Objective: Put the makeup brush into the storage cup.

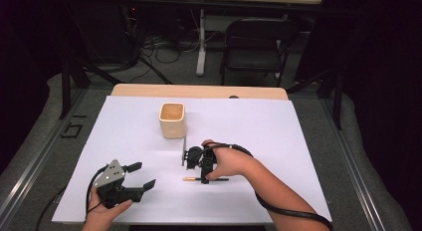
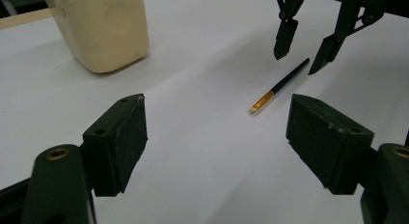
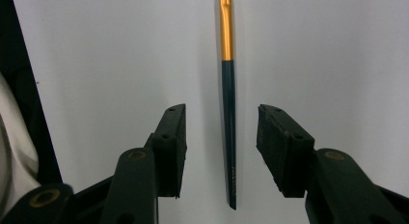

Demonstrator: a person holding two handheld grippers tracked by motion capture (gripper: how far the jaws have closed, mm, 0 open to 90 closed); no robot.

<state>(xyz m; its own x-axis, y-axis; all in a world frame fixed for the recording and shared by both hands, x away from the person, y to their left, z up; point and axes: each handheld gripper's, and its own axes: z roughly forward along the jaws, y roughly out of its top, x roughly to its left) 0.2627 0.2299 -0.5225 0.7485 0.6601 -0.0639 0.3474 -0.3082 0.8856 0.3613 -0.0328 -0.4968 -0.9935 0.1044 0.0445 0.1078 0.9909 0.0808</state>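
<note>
White board (image 1: 278, 141): covers the table, carries everything.
Cup (image 1: 172, 120): cream, upright, far of centre.
Left gripper (image 1: 139, 175): near left, jaws spread wide, nothing between them.
Right gripper (image 3: 221, 147): pointed down over the brush, jaws apart either side, not touching it.
Brush (image 3: 228, 137): dark handle, gold ferrule, flat on the board near centre.

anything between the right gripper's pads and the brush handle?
Nothing: in the right gripper view the brush lies between the right gripper pads, bare white table gaps either side.
</note>
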